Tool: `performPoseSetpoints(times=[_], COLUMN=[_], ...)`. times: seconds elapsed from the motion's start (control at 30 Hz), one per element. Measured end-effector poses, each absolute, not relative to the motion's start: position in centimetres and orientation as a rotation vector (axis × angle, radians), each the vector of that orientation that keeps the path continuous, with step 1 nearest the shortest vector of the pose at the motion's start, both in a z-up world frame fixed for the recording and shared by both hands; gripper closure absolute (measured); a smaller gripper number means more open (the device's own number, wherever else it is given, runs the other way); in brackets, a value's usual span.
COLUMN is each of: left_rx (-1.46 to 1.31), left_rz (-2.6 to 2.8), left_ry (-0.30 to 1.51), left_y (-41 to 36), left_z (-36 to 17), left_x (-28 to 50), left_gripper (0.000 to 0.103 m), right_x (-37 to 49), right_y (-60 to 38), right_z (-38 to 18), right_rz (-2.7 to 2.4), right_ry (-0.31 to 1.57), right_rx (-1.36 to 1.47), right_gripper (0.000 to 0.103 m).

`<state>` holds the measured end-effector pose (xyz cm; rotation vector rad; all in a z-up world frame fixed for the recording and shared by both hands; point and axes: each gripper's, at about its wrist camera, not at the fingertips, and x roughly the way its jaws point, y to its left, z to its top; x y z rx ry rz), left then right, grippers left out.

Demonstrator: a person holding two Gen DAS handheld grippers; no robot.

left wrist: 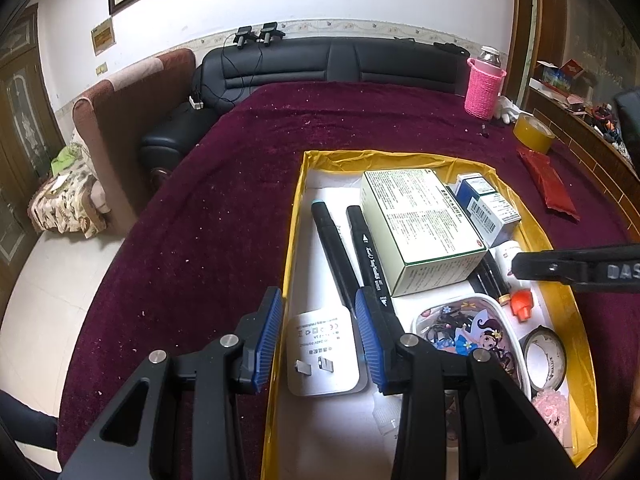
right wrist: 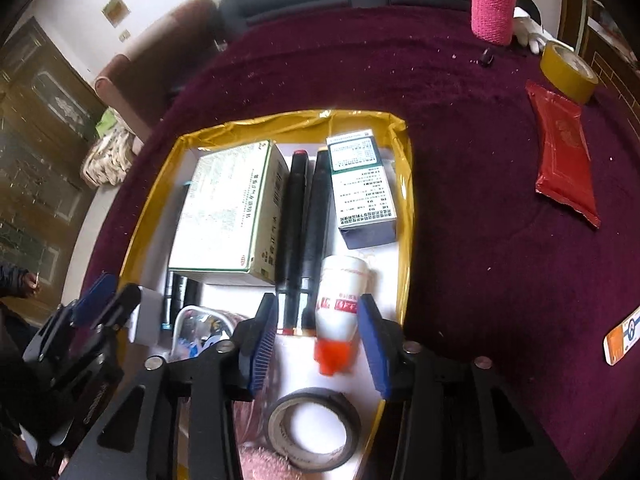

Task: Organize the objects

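Right gripper (right wrist: 318, 344) hangs over the near right corner of the box (right wrist: 404, 200), jaws apart, pads clear of everything. The glue bottle (right wrist: 340, 304) lies between them, orange cap toward the camera, just beside two black markers (right wrist: 304, 216) on its left. Looks like a release step: bottle placed in the box, grip let go. Tape roll (right wrist: 308, 424) sits right under the gripper, nearer the camera.

Left gripper (left wrist: 316, 332) is parted too, straddling the box's left wall, a white charger (left wrist: 324, 352) below between the pads; contact cannot be told, so no grip claimed.

Outside the box, right of the tool: red packet (right wrist: 564, 152), yellow tape (right wrist: 568, 70), a small card (right wrist: 624, 338). Next move likely calls for lifting clear without nudging the bottle, then reaching right for the packet.
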<state>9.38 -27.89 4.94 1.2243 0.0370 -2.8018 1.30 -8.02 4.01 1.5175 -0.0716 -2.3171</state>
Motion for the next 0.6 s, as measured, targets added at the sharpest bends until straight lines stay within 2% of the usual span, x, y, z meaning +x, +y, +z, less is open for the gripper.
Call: performPoseSetpoints(times=[0.03, 0.2, 0.27, 0.6], left_rx=[1.230, 1.275, 1.286, 1.318], left_rz=[-2.807, -2.800, -2.794, -2.754], left_ry=[0.056, 0.133, 0.122, 0.072], left_y=[-28.1, -29.2, -29.0, -28.5], left_z=[5.0, 5.0, 4.8, 4.4], left_x=[9.3, 9.4, 9.7, 11.9], left_gripper=[0.066, 0.074, 0.074, 0.074], right_x=[1.6, 2.9, 3.3, 4.9], right_y=[-7.8, -7.1, -6.9, -5.3], right_z=[4.3, 5.3, 5.5, 5.0], right_rz=[-2.323, -2.351, -2.371, -2.354], right_ry=[-0.086, -0.091, -0.074, -0.098], right_rx=[1.497, 1.444, 1.425, 1.410], right_gripper=[0.042, 0.038, 0.033, 0.030])
